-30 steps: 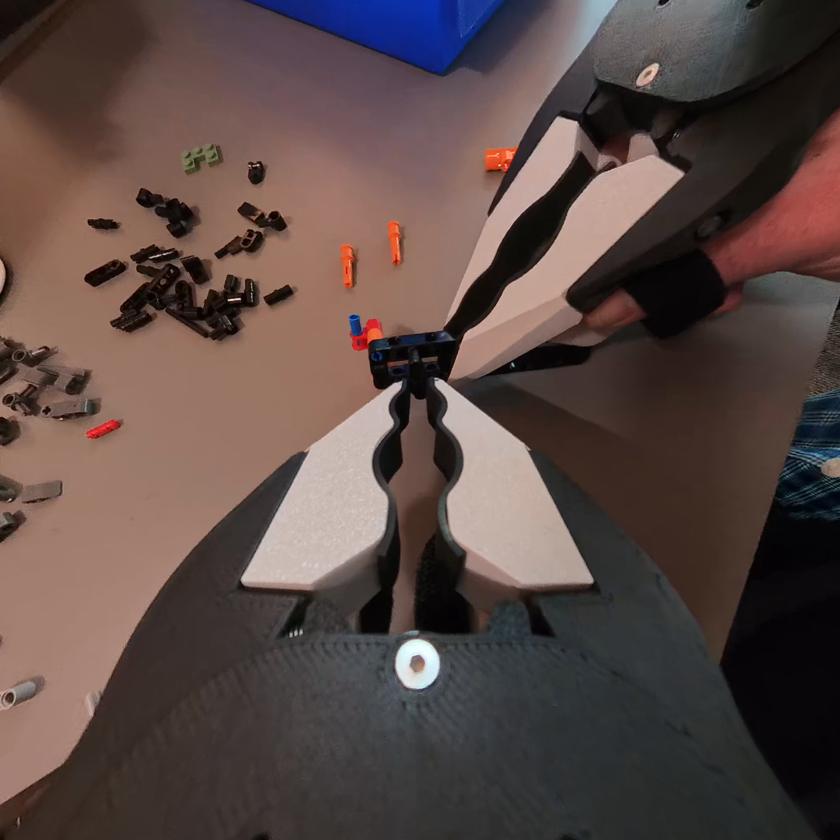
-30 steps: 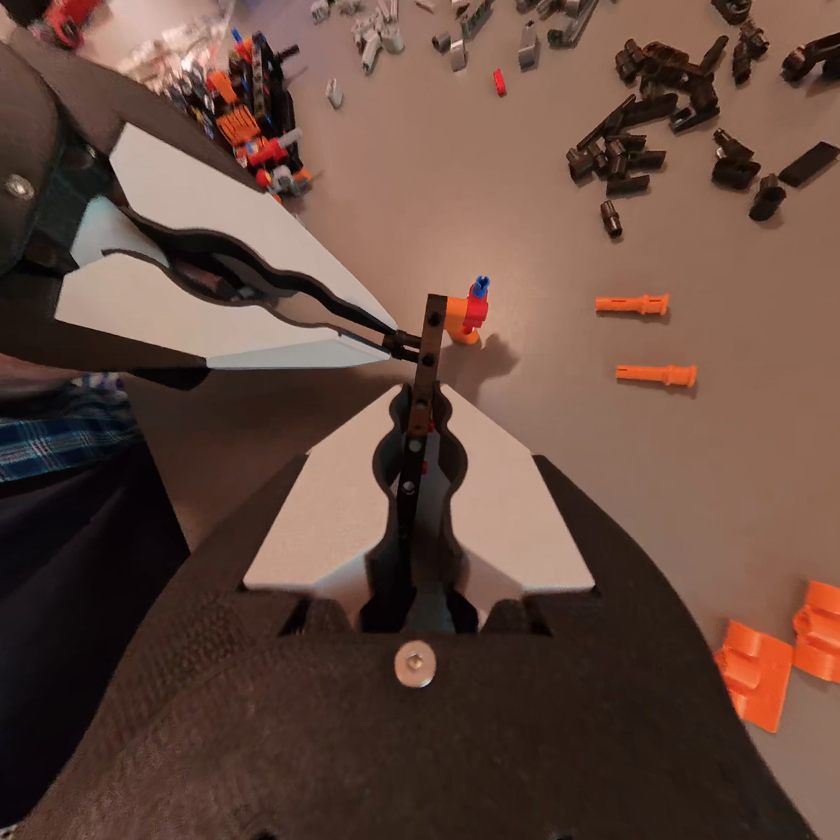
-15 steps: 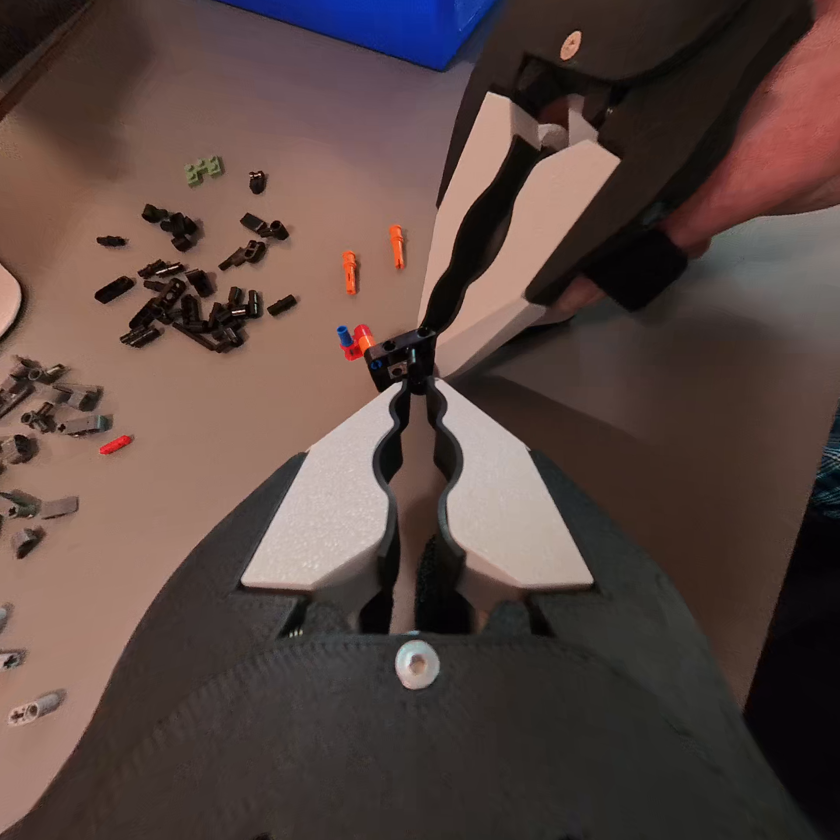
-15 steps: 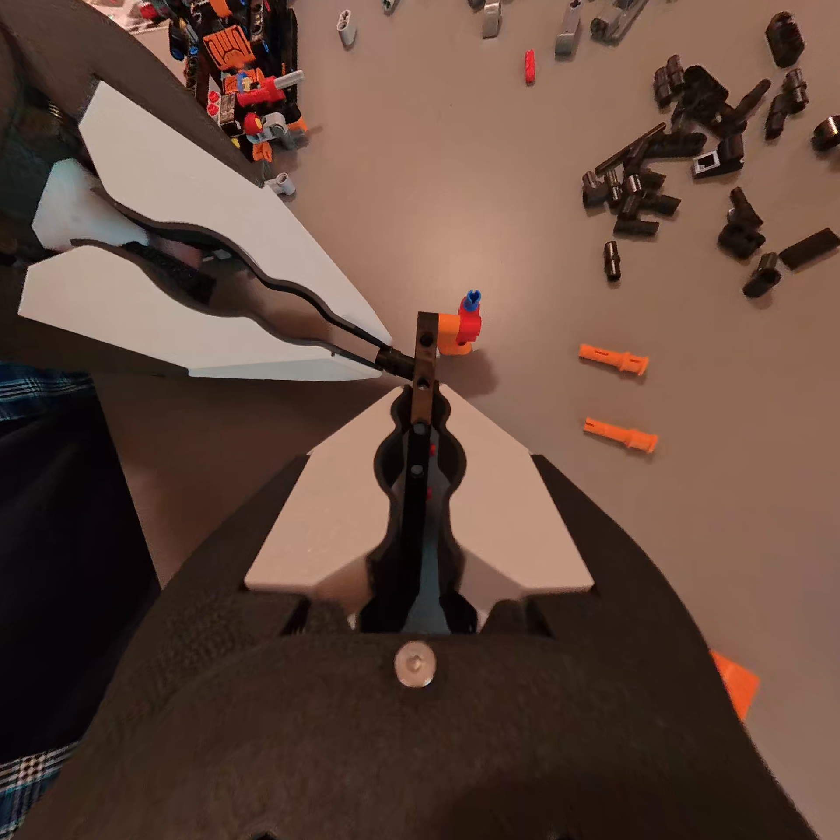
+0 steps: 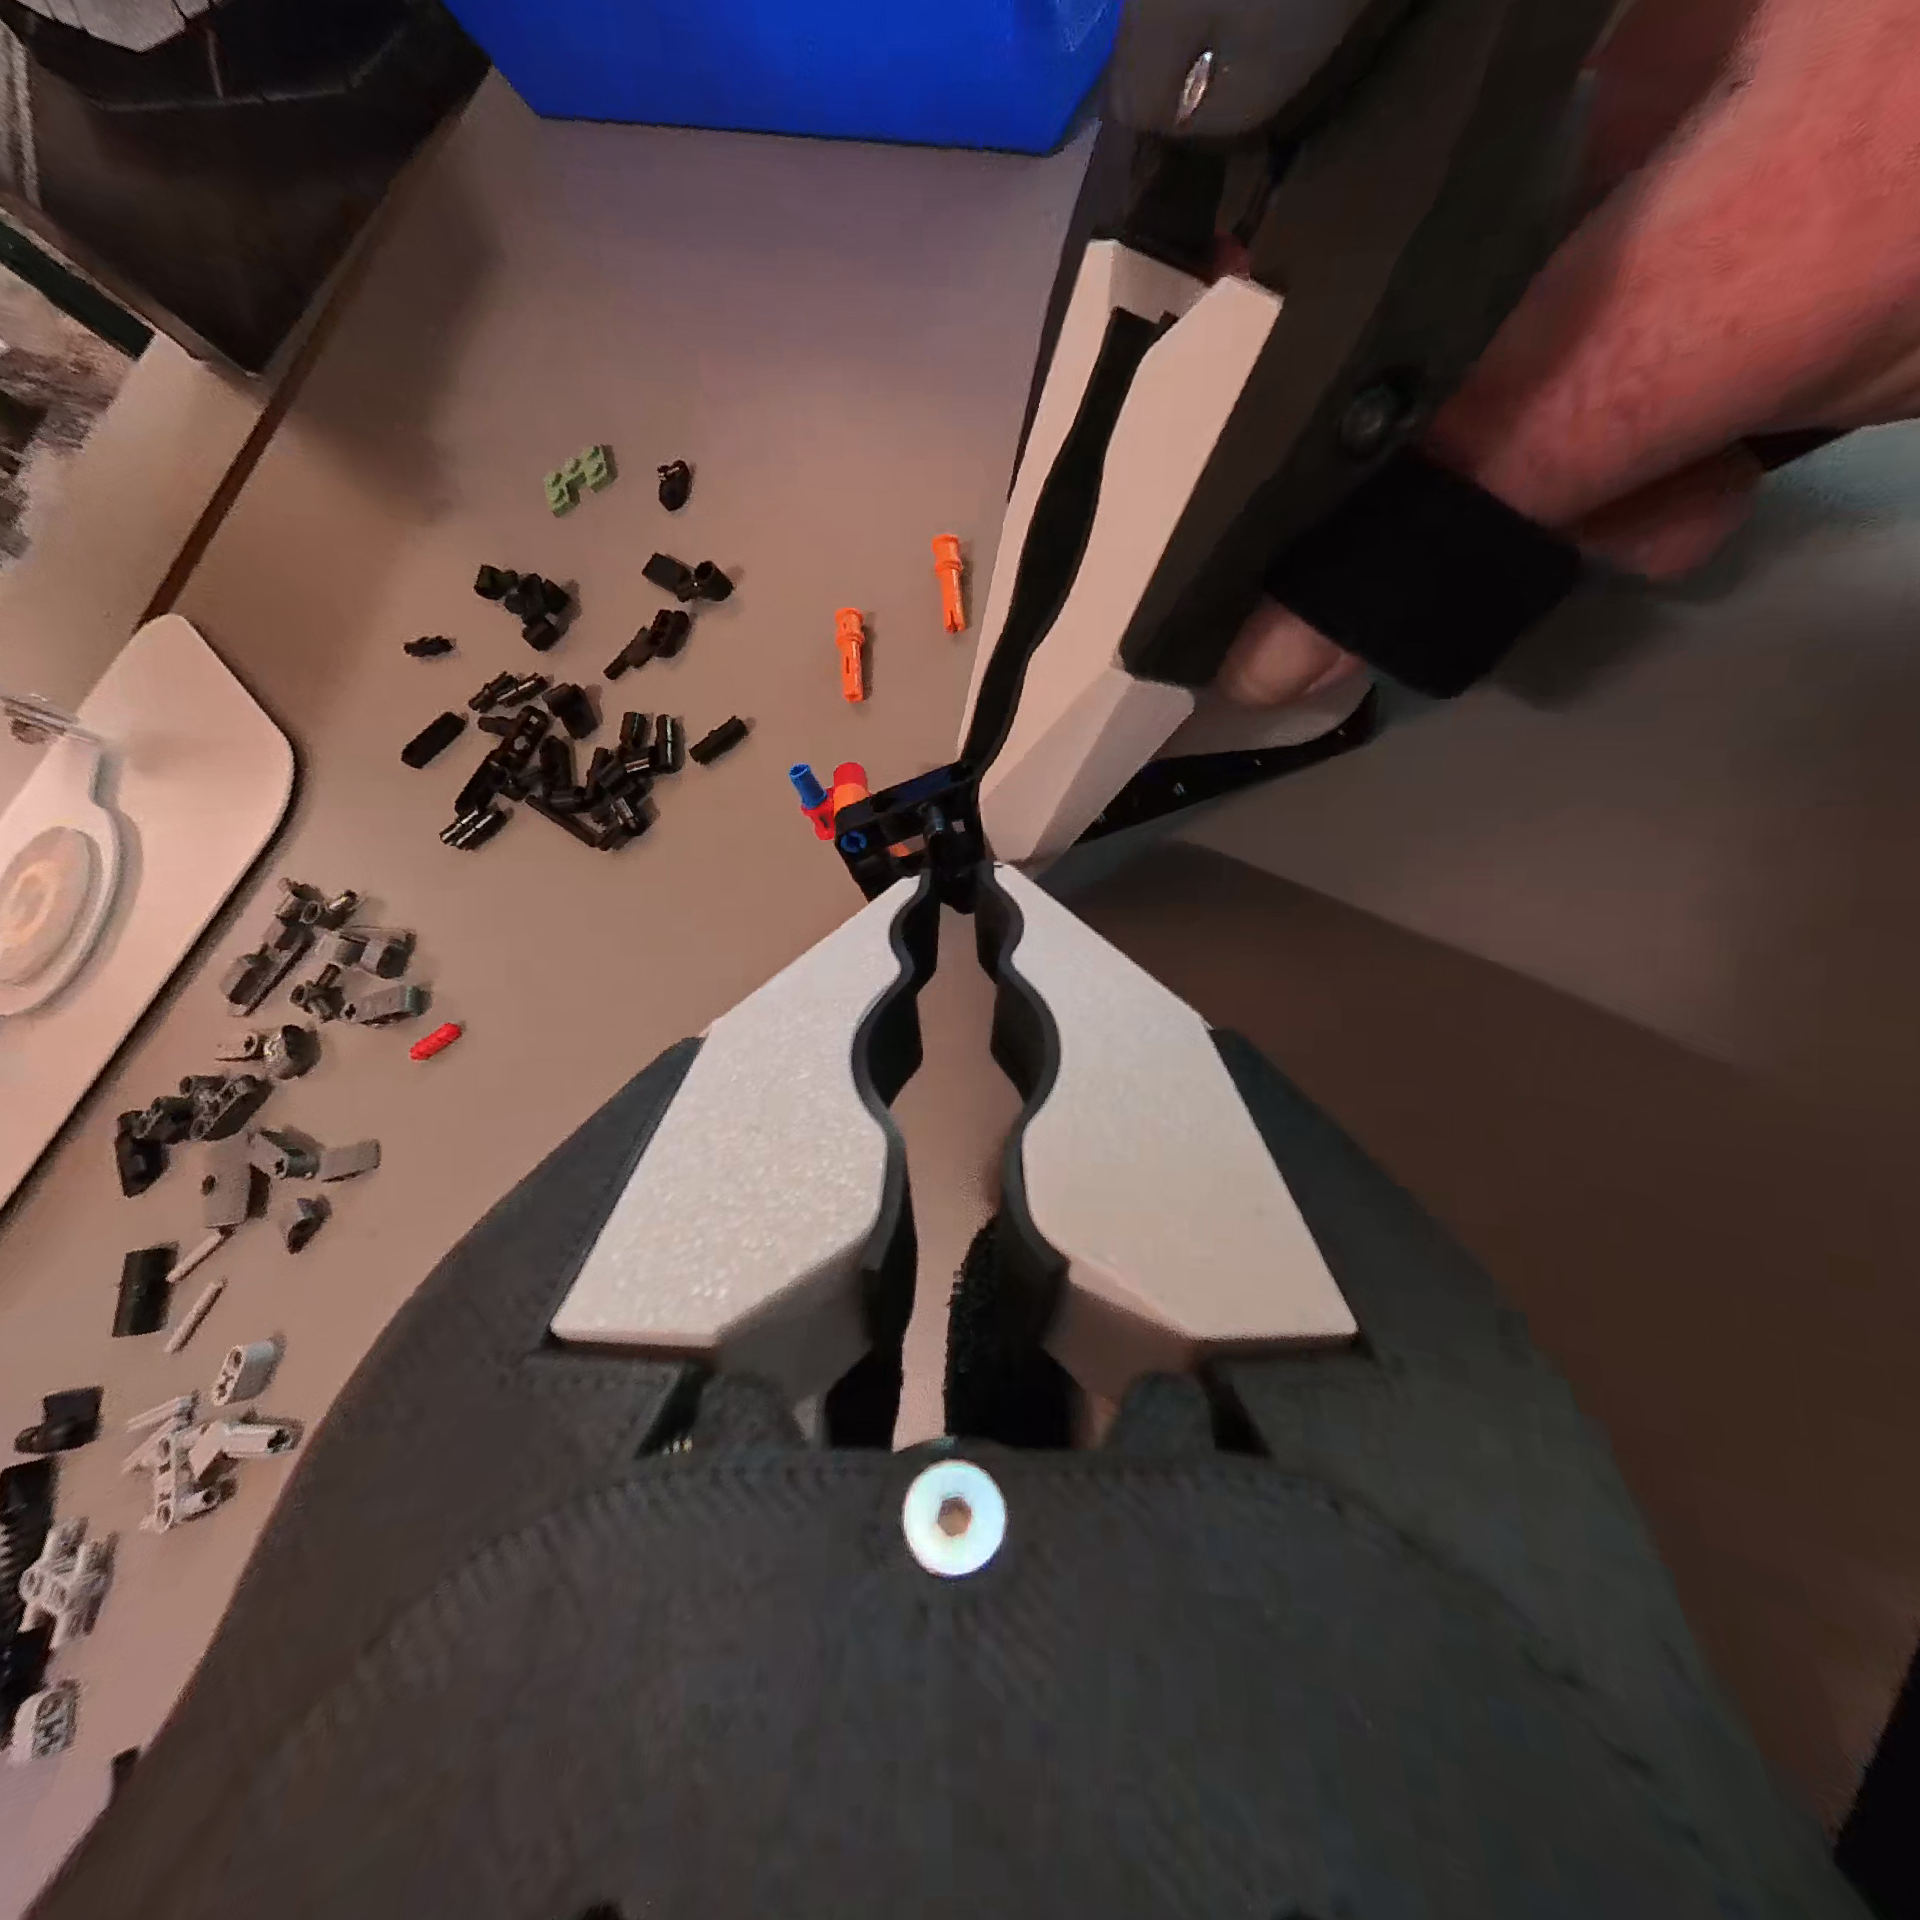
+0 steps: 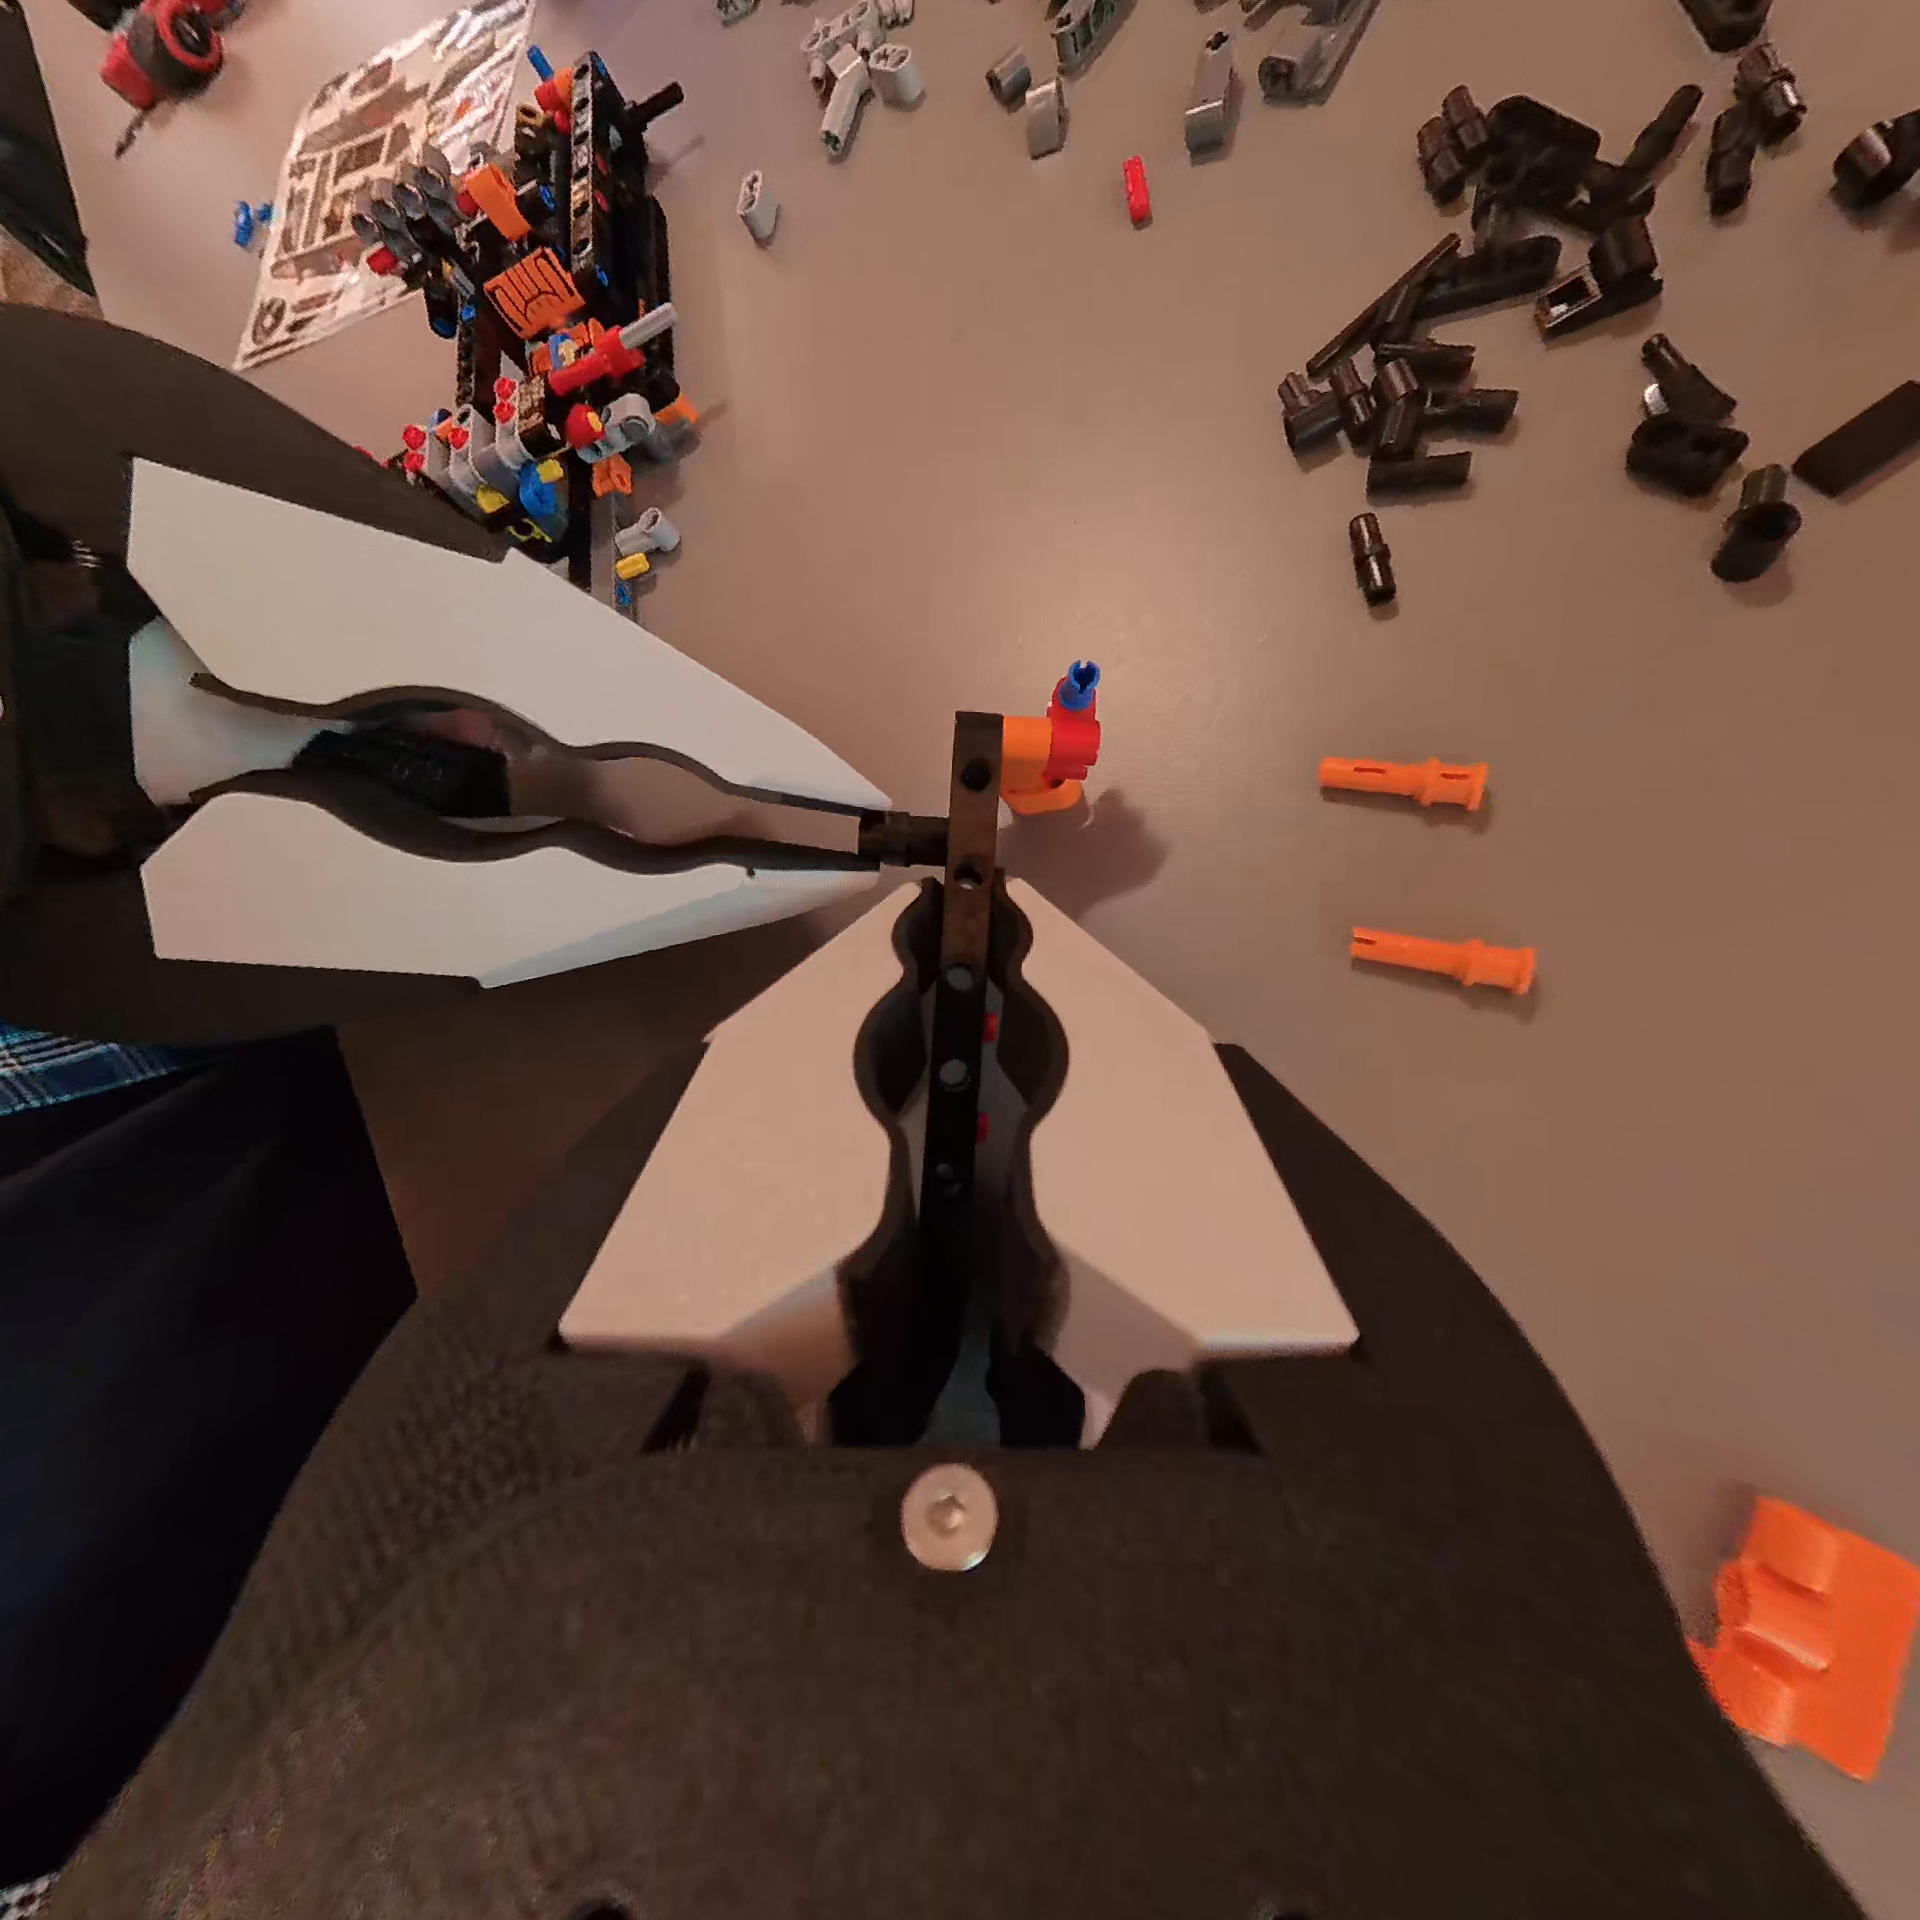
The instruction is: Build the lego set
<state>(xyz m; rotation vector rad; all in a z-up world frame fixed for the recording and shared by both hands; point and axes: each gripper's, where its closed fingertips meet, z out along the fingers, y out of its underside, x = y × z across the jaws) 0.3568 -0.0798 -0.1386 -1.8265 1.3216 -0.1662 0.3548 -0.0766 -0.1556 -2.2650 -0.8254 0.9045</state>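
My right gripper (image 6: 971,894) is shut on a long black holed beam (image 6: 961,997) that runs back between its fingers. The beam's far end carries an orange, red and blue connector cluster (image 6: 1060,743). My left gripper (image 5: 956,894) is shut on a small black pin (image 5: 940,831) and holds it against the side of the beam's end (image 5: 899,821). In the right wrist view the left gripper (image 6: 883,831) comes in from the left, with the pin (image 6: 909,831) touching a hole in the beam. Both are held above the table.
Two orange pins (image 6: 1403,779) (image 6: 1444,956) lie to the right. Black parts (image 5: 561,748) and grey parts (image 5: 312,966) are scattered on the table. A partly built model (image 6: 551,343) sits on an instruction sheet (image 6: 353,187). A blue bin (image 5: 790,62) stands at the back. Orange printed pieces (image 6: 1808,1621) lie near right. Left and right tips are no more than a few centimetres apart.
The right gripper has swung more upright and nearer in the left wrist view. The beam has turned with it. Both grippers stay shut, the pin still at the beam.
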